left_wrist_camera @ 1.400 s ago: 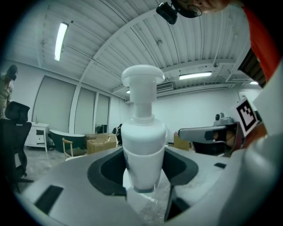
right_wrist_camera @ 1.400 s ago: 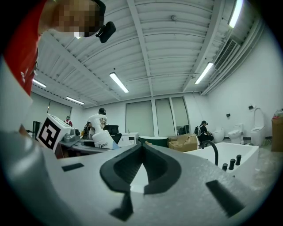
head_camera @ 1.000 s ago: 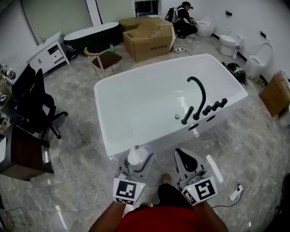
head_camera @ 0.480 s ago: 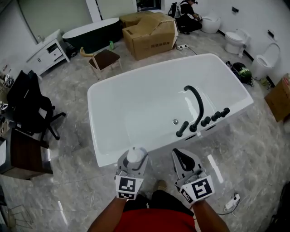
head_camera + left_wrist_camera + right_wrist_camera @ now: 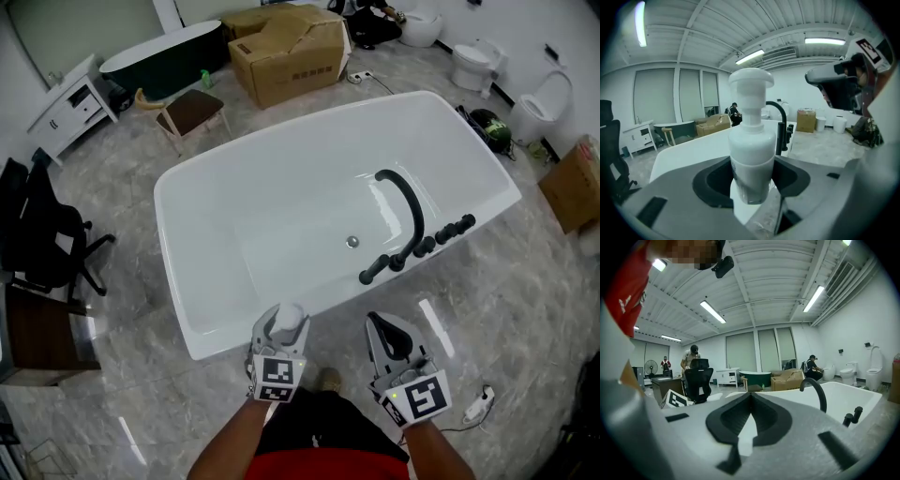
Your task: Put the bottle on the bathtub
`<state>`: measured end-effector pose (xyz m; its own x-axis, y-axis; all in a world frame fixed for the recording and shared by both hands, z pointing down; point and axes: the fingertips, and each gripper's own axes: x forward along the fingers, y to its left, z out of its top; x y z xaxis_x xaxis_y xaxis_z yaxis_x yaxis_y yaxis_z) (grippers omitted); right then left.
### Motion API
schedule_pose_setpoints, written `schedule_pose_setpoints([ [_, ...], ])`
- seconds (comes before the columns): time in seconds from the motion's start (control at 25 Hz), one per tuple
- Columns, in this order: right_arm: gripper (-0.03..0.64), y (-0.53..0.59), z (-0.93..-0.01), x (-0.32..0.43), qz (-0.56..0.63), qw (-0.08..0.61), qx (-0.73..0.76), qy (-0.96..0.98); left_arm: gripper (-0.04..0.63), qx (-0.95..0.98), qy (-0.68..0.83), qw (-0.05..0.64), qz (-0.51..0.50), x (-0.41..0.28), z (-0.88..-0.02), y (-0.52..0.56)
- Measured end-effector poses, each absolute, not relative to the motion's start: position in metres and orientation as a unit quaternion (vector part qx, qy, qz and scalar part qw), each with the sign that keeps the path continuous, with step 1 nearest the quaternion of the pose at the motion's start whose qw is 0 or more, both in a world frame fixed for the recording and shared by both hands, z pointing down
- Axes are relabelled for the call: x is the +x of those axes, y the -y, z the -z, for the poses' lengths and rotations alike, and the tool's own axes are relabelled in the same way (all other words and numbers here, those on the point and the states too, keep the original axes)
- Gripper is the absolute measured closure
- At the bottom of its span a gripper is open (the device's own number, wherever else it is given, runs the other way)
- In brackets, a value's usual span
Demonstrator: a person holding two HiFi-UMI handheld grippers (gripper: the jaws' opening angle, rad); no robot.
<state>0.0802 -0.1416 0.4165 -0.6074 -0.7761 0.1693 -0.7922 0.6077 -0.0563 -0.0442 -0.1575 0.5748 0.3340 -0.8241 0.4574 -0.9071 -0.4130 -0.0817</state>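
Note:
A white pump bottle [image 5: 751, 150] stands upright between the jaws of my left gripper [image 5: 281, 335], which is shut on its body. In the head view the bottle's pump top [image 5: 286, 322] hangs just short of the near rim of the big white bathtub [image 5: 225, 333]. The tub's black faucet [image 5: 405, 211] curves over its right side, also seen as the faucet [image 5: 780, 123] behind the bottle. My right gripper [image 5: 392, 339] is held beside the left one, jaws shut with nothing between them, short of the tub's rim [image 5: 783, 397].
Marble floor surrounds the tub. A cardboard box [image 5: 286, 52], a wooden chair [image 5: 187, 114] and a dark tub [image 5: 159, 61] stand beyond it. A black office chair [image 5: 37, 234] is at the left. Toilets [image 5: 544, 103] line the right wall. A white plug strip [image 5: 480, 403] lies by my right foot.
Both grippers have come closer to the tub's near rim, the left one carrying the bottle. The tub has shifted lower and leftward in the head view.

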Motion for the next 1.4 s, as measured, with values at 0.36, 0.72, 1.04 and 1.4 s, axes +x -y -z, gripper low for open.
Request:
schedule_pose_setpoints([
  [0.36, 0.612, 0.155, -0.459, 0.076, -0.085, 0.093, 0.448, 0.885, 0.364, 0.812, 0.516, 0.107, -0.252, -0.049, -0.641, 0.185],
  [0.72, 0.612, 0.161, -0.49, 0.08, -0.109, 0.112, 0.457, 0.876, 0.364, 0.812, 0.502, 0.121, -0.272, -0.047, -0.689, 0.198],
  [1.04, 0.612, 0.165, -0.496, 0.081, -0.113, 0.115, 0.461, 0.873, 0.362, 0.815, 0.502, 0.118, -0.264, -0.047, -0.704, 0.195],
  [1.4, 0.612, 0.163, -0.497, 0.071, -0.117, 0.115, 0.451, 0.878, 0.308, 0.818, 0.503, 0.12, -0.252, -0.048, -0.697, 0.19],
])
